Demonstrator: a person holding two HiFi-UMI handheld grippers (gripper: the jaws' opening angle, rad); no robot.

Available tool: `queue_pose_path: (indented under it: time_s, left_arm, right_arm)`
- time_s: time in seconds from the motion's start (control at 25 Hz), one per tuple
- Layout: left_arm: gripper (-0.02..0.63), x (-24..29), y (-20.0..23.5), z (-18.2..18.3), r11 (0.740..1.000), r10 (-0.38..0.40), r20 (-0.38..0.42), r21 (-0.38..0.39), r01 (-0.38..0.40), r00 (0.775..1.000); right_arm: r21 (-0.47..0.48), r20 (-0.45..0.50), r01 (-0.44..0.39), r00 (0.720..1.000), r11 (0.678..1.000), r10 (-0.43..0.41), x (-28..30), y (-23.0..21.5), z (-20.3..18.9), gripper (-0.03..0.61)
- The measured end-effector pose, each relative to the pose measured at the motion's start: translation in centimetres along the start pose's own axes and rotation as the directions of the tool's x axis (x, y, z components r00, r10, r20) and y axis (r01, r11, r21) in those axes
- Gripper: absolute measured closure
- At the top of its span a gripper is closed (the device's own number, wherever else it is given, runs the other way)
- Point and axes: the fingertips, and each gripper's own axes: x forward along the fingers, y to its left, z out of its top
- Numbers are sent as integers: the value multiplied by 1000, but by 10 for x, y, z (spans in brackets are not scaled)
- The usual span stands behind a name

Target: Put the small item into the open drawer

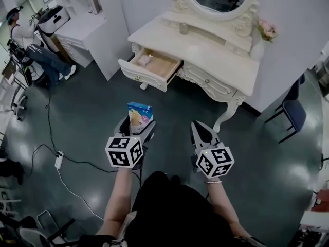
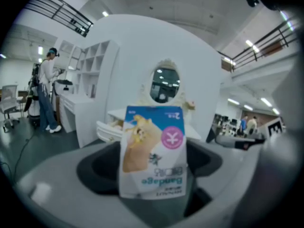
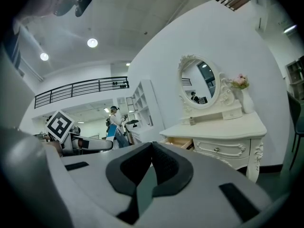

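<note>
Carry step. Left hand-held gripper [image 1: 138, 129] pinches the small blue-and-white bandage packet [image 1: 139, 115] upright in the air, well short of the open wooden drawer [image 1: 141, 77] of the cream dressing table [image 1: 216, 55]. Right hand-held gripper [image 1: 200, 129] pressed together, empty. Next, likely: advance, lower packet into drawer, release.

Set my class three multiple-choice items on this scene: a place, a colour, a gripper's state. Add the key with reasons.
1. In the head view, the open drawer sits at the dressing table's: A) right end B) left end C) middle
2. The small box's top band is: A) blue B) red C) green
3. The right gripper's fingers are: A) wide apart B) clamped on the box C) together, empty
Key: 1 B, it juts out at the left end; 2 A, blue shows above the white; 3 C, its own view shows them meeting, nothing between.
</note>
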Motion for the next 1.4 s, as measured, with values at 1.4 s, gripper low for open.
queue_pose_path:
  time_s: [1.4]
  left_arm:
    - [181, 214, 166, 113, 999, -37, -5, 6, 37, 999]
  right_arm:
    - [15, 20, 117, 993, 993, -118, 245, -80, 56, 574]
